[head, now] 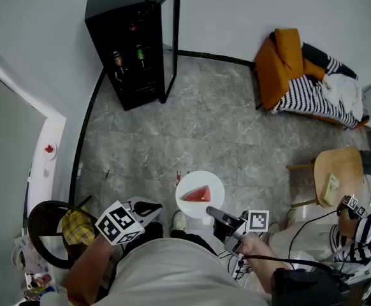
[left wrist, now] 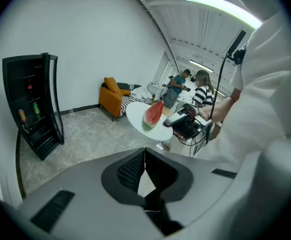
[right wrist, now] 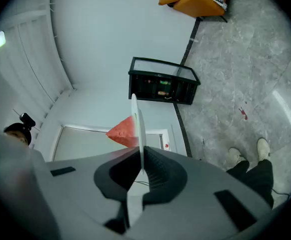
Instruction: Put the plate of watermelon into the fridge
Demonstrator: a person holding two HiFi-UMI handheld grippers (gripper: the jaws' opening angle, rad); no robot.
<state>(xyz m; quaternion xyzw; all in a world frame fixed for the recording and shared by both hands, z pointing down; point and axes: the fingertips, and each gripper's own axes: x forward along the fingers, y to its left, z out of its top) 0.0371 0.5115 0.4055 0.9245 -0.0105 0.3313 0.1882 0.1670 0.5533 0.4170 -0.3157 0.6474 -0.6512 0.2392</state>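
My right gripper (head: 212, 213) pinches the near rim of the one white plate (head: 201, 178), jaws nearly together on it. My forearm is bent in from 4 o'clock and holds the plate flat above the floor. One watermelon wedge (head: 197, 194) lies on the plate. My left gripper (head: 152, 207), at 9 o'clock beside the plate, has its jaws pressed together on nothing. Far off at 11 o'clock stands one black fridge (head: 131, 46), its door (head: 171, 40) swung open.
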